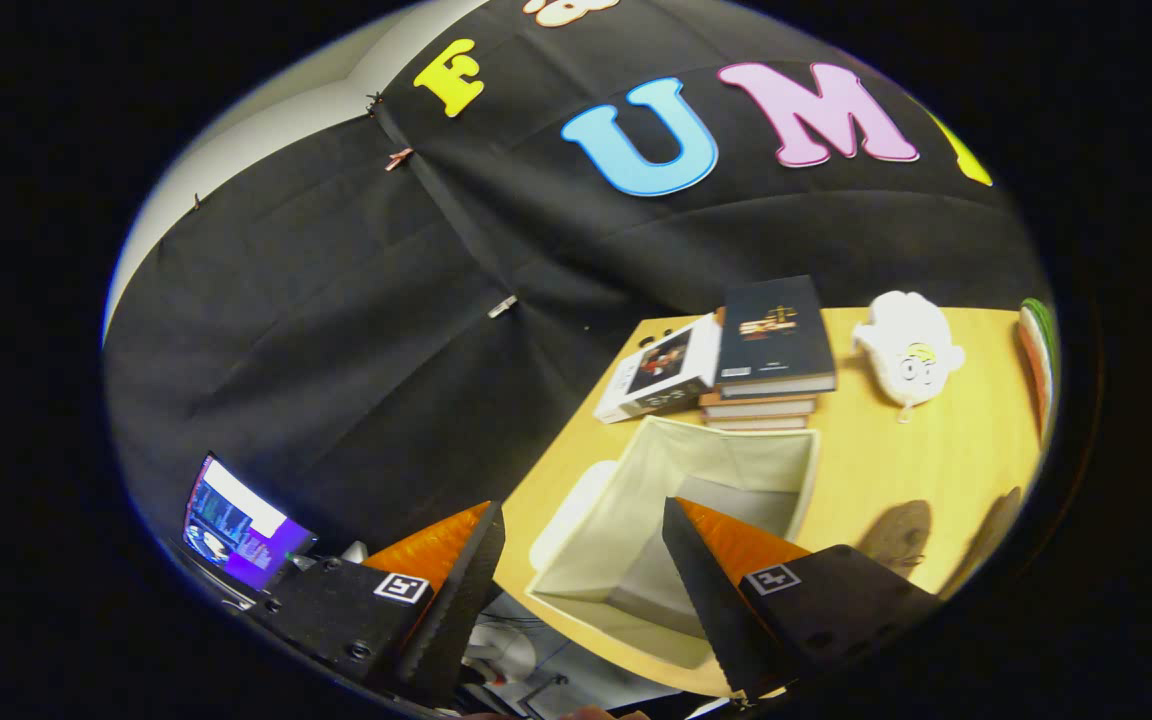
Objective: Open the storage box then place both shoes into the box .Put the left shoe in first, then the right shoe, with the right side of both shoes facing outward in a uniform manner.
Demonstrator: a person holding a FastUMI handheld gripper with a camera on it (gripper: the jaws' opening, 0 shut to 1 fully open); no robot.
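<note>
Fingers of our gripper (581, 520) spread apart, gripping nothing. Between and just beyond them we see the open storage box (676, 520), nothing inside, on the table (936, 450) before stacked books (766, 360).

The gripper (586, 540) has two wedge-shaped, ridged fingers (706, 590) on dark screw-fastened blocks, each bearing a square tag.

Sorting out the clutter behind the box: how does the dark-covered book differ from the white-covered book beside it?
The dark-covered book lies flat on top of a stack of books; the white-covered book leans tilted against that stack's side, its lower edge on the wooden table. Their covers differ: dark versus white with a dark picture. Both sit beyond the open storage box, far ahead of the open claw.
</note>
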